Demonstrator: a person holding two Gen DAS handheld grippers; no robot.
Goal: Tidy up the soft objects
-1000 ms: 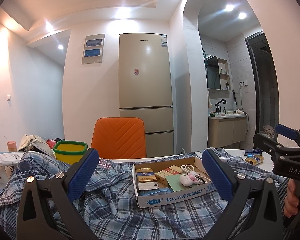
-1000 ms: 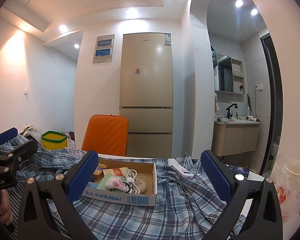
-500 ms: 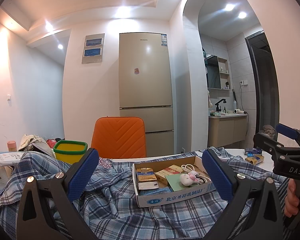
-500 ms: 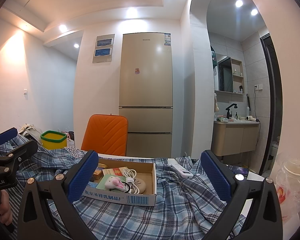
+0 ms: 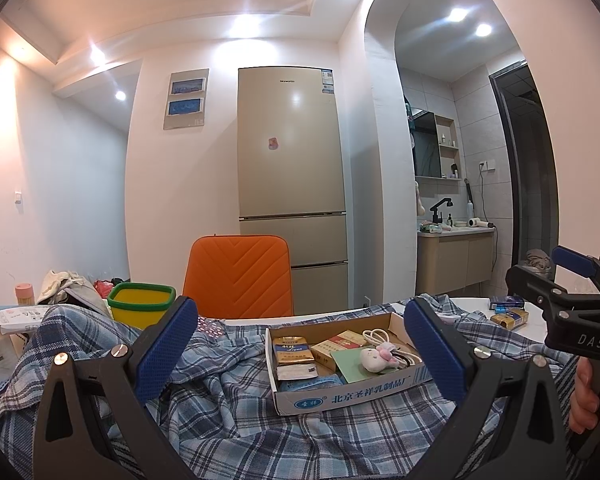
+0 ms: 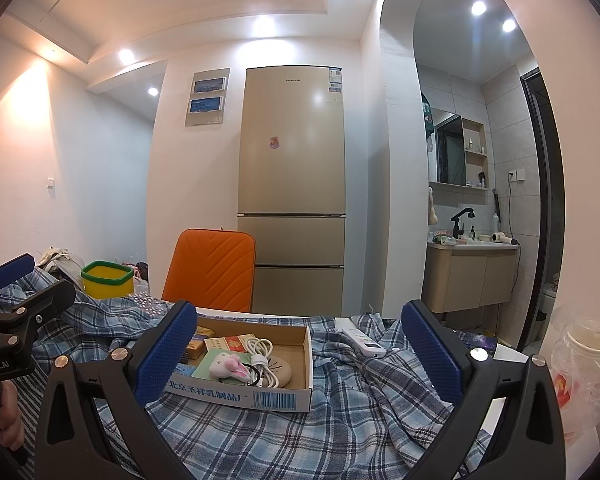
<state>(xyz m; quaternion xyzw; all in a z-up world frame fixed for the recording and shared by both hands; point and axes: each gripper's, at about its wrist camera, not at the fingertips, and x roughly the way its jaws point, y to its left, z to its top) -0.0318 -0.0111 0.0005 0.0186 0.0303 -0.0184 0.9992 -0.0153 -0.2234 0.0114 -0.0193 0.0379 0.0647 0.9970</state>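
A crumpled blue plaid cloth (image 5: pixel 260 432) (image 6: pixel 340 432) covers the table. On it sits an open cardboard box (image 5: pixel 352 394) (image 6: pixel 240 394) holding a small white and pink plush toy (image 5: pixel 374 358) (image 6: pixel 226 366), a white cable (image 6: pixel 260 350) and some packets. My left gripper (image 5: pixel 300 344) hovers open above the cloth, just short of the box. My right gripper (image 6: pixel 298 344) is open too, nothing between its blue pads, with the box ahead on the left. Each gripper shows at the edge of the other's view, held by a hand.
A white remote (image 6: pixel 364 344) lies on the cloth right of the box. A yellow tub with a green rim (image 5: pixel 142 306) and an orange chair (image 5: pixel 238 276) stand behind the table. A plastic-wrapped jar (image 6: pixel 584 364) is at the right edge. Small packets (image 5: pixel 508 312) lie at the far right.
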